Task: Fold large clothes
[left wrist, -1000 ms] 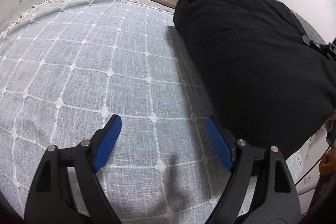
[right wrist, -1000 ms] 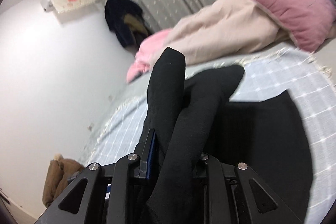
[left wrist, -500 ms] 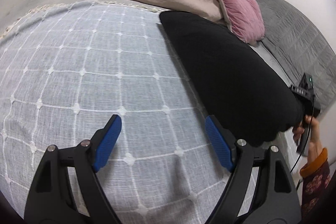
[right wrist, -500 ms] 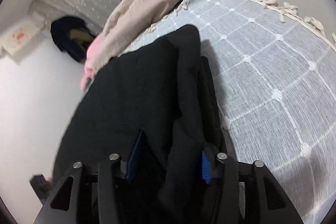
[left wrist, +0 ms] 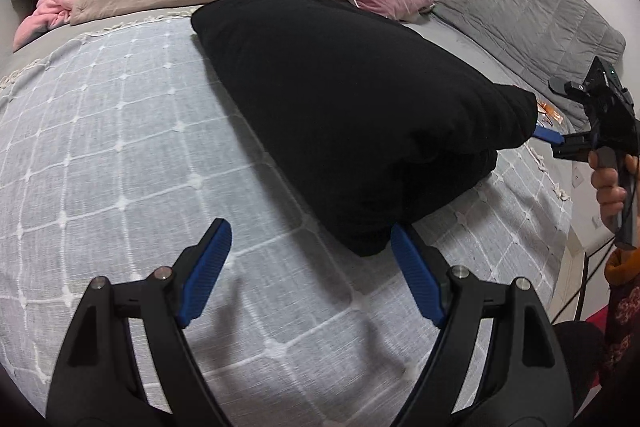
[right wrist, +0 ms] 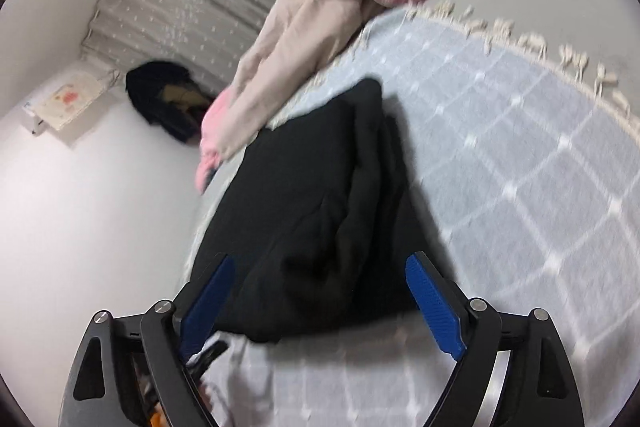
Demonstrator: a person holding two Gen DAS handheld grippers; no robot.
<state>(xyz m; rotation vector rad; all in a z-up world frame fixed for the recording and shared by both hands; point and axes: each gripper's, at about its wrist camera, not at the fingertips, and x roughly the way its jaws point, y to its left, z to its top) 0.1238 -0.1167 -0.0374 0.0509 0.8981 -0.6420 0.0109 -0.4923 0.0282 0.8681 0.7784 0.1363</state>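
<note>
Both tools are spread wide, gripping nothing: my left tool [left wrist: 310,273] and right tool [right wrist: 318,301] sit at the near edge of the black garment [left wrist: 352,99], folded compactly on the grey bedspread [left wrist: 100,131]. Folding looks nearly done; perhaps smoothing remains.

Soft, even indoor light fills both views. The left wrist view is sharp, with a faint shadow on the blanket [left wrist: 120,155] beneath the left gripper [left wrist: 310,269]. The right wrist view is motion-blurred. Fisheye bending and dark vignetting mark all corners.
</note>
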